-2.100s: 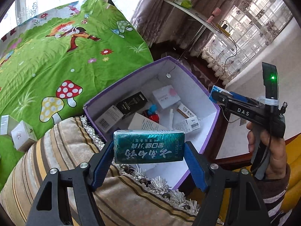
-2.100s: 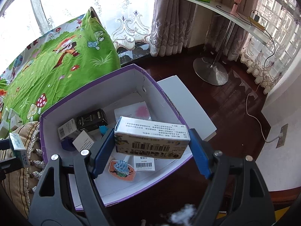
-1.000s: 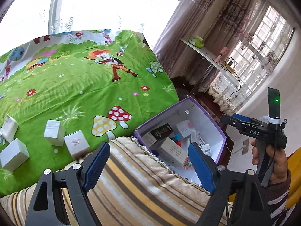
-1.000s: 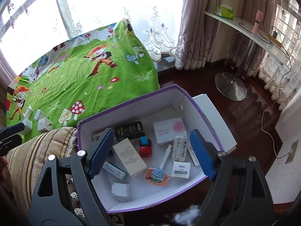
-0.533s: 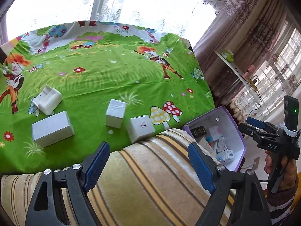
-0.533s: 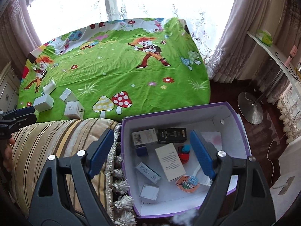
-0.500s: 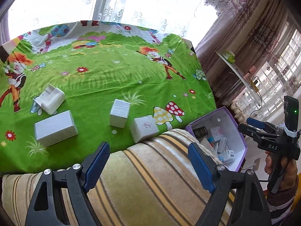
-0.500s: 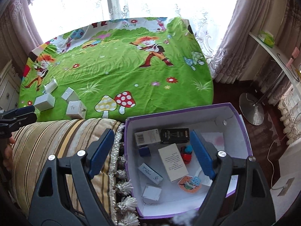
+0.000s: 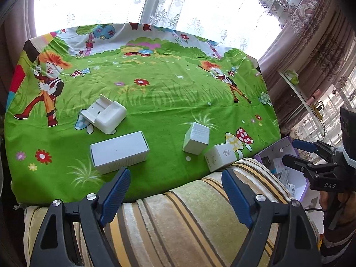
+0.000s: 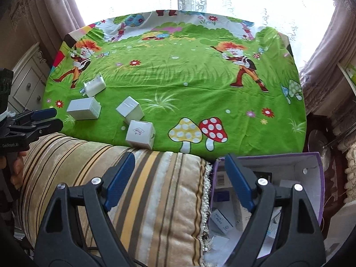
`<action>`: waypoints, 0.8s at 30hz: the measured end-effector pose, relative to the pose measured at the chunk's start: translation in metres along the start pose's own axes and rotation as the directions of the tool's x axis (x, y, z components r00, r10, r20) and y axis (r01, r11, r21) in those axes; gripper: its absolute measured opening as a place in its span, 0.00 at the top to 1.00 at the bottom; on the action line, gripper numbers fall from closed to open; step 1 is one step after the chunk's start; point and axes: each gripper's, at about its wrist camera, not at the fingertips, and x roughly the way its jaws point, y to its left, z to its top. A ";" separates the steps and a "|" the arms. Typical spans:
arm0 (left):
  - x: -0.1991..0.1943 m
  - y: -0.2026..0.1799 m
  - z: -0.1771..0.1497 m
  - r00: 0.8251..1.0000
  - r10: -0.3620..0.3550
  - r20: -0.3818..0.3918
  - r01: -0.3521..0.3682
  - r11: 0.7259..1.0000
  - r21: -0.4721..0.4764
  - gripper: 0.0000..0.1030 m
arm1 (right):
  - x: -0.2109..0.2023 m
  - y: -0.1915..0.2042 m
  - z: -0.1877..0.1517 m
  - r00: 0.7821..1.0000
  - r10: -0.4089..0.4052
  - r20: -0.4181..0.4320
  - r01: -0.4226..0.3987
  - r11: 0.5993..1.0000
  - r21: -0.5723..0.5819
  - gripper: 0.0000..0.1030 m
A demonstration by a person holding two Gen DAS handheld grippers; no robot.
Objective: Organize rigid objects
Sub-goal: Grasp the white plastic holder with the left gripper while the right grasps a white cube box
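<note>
Several white boxes lie on the green cartoon cloth [image 9: 160,93]: a long box [image 9: 120,151], an opened box [image 9: 103,116], a plain cube [image 9: 197,141] and a printed cube [image 9: 220,156]. My left gripper [image 9: 174,178] hovers over the striped cushion [image 9: 189,218], just short of the long box; its jaws are closing with nothing between them. My right gripper [image 10: 180,162] is open and empty above the cushion's edge, beside the purple box [image 10: 311,155] that holds several small cartons. The printed cube [image 10: 140,134] lies just ahead of it.
The cushion [image 10: 144,189] runs along the cloth's near edge. Lace curtains and a bright window stand behind the cloth. A white cabinet [image 10: 29,80] is at the left, and a wall shelf [image 9: 296,89] and a wooden floor at the right.
Both grippers, which dropped their cartons into the purple box, have swung left from it toward the cloth. The white boxes now fill the left view, and the purple box has slid to the right edge.
</note>
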 end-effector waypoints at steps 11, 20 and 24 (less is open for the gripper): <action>0.016 0.056 0.033 0.995 0.094 -0.015 -0.095 0.995 -0.037 0.38 | 0.048 0.044 0.034 0.994 0.073 -0.076 -0.079 0.993 -0.089 0.18; 0.061 0.082 0.077 0.982 0.171 -0.077 -0.168 0.985 0.045 0.43 | 0.084 0.067 0.060 0.989 0.050 -0.142 -0.075 0.980 -0.182 0.18; 0.082 0.083 0.088 0.977 0.182 -0.111 -0.170 0.979 0.110 0.43 | 0.100 0.078 0.066 0.984 0.036 -0.174 -0.078 0.967 -0.243 0.18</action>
